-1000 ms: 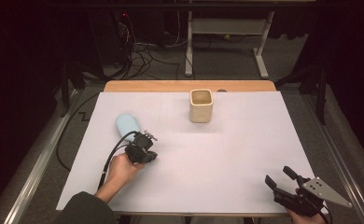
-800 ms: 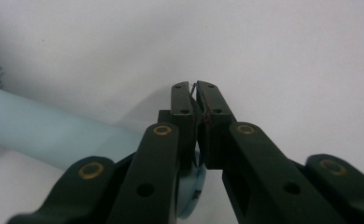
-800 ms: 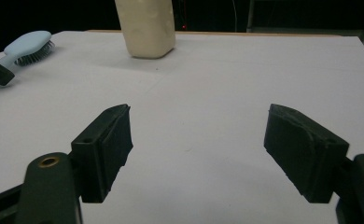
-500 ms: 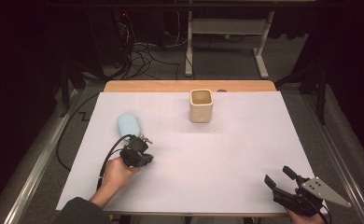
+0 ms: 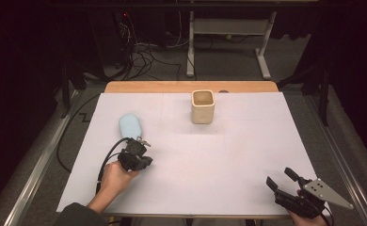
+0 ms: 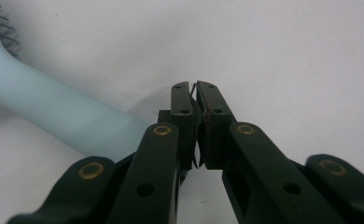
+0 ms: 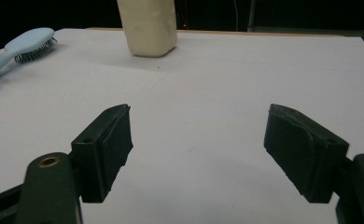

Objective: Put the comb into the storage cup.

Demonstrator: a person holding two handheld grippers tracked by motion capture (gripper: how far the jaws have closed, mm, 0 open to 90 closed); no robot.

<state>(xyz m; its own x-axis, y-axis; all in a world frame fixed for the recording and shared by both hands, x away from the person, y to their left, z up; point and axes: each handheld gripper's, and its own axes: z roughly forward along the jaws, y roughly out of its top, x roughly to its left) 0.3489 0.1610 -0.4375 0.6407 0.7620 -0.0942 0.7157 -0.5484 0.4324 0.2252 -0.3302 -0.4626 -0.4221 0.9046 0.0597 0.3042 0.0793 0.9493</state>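
Worktop (image 5: pixel 247 155) covered in white, seen from above against a dark room. A light blue hairbrush (image 5: pixel 130 125) lies on its left half, bristles down, handle pointing toward the person. The left gripper (image 5: pixel 141 151), held in the person's left hand (image 5: pixel 113 176), sits at the handle's near end; in the left gripper view its fingers (image 6: pixel 182 100) are pressed together with nothing between them, and the blue handle passes just beside them on the left. A cream square cup (image 5: pixel 203 106) stands upright near the far edge, well apart from the brush. The right gripper (image 5: pixel 280 179) rests at the near right corner, its fingers (image 7: pixel 108 140) spread wide and empty.
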